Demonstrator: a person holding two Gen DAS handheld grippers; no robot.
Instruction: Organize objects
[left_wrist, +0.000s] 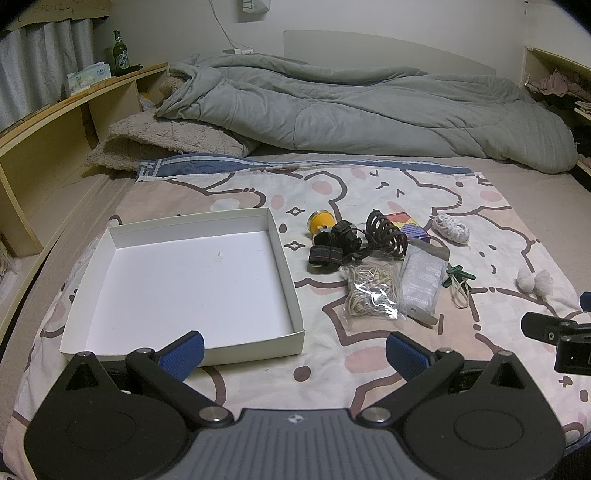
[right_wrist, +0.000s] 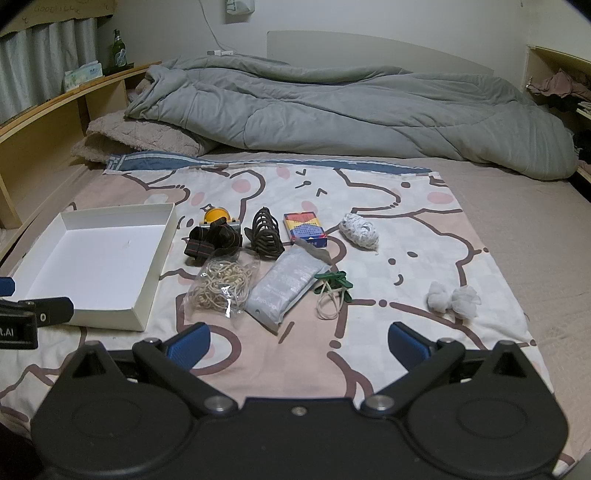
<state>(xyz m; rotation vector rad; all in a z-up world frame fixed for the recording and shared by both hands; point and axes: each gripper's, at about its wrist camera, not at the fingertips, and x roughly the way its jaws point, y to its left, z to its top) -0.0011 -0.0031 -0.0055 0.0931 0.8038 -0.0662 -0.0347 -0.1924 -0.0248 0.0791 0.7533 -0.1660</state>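
Note:
An empty white box lid (left_wrist: 110, 325) (right_wrist: 147, 291) lies on a cartoon-print cloth on the bed. To its right sit a yellow headlamp with a black strap (left_wrist: 327, 236) (right_wrist: 214, 230), a dark coiled clip (left_wrist: 386, 232) (right_wrist: 266, 230), a colourful card box (left_wrist: 408, 227) (right_wrist: 304, 229), a bag of rubber bands (left_wrist: 373, 291) (right_wrist: 221, 284), a grey pouch (left_wrist: 423, 282) (right_wrist: 286, 286), a green clip with a band (left_wrist: 458, 280) (right_wrist: 332, 290) and white wads (left_wrist: 450, 229) (right_wrist: 452, 297). My left gripper (left_wrist: 293, 354) stands open before the lid's near right corner. My right gripper (right_wrist: 299, 345) stands open, holding nothing.
A grey duvet (left_wrist: 351, 107) is bunched across the back of the bed, with a beige blanket (left_wrist: 162, 140) at its left. A wooden shelf (left_wrist: 55, 122) with a green bottle (left_wrist: 120, 53) runs along the left. The right gripper's side (left_wrist: 554, 339) shows at the left view's right edge.

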